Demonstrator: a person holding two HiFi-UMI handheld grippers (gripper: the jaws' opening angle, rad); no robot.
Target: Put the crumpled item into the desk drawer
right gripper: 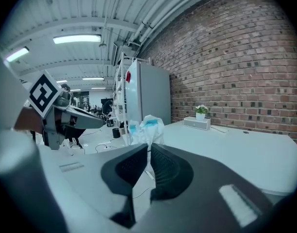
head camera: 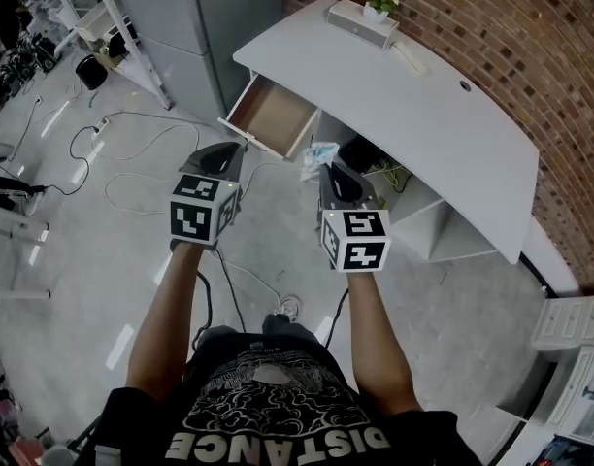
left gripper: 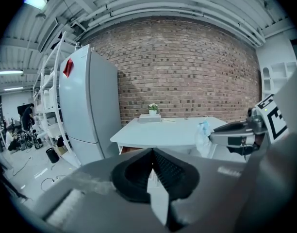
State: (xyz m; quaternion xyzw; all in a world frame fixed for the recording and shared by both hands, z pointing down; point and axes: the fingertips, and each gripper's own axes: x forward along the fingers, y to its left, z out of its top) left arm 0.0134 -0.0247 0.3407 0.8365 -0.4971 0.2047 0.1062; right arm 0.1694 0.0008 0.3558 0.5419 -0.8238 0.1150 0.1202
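Head view, right gripper (head camera: pixel 328 169) clamping crumpled item (head camera: pixel 316 154), drawer (head camera: pixel 274 116) open

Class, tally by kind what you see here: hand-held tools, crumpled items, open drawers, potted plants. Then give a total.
2 tools: left tool, right tool
1 crumpled item, gripped by the right tool
1 open drawer
1 potted plant
Total: 5

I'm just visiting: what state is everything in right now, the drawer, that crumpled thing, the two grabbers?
Desk drawer: pulled open, nothing seen inside.
Left gripper: jaws together, empty.
Right gripper: jaws shut on the crumpled item.
Crumpled item: held in the air, not yet in the drawer.
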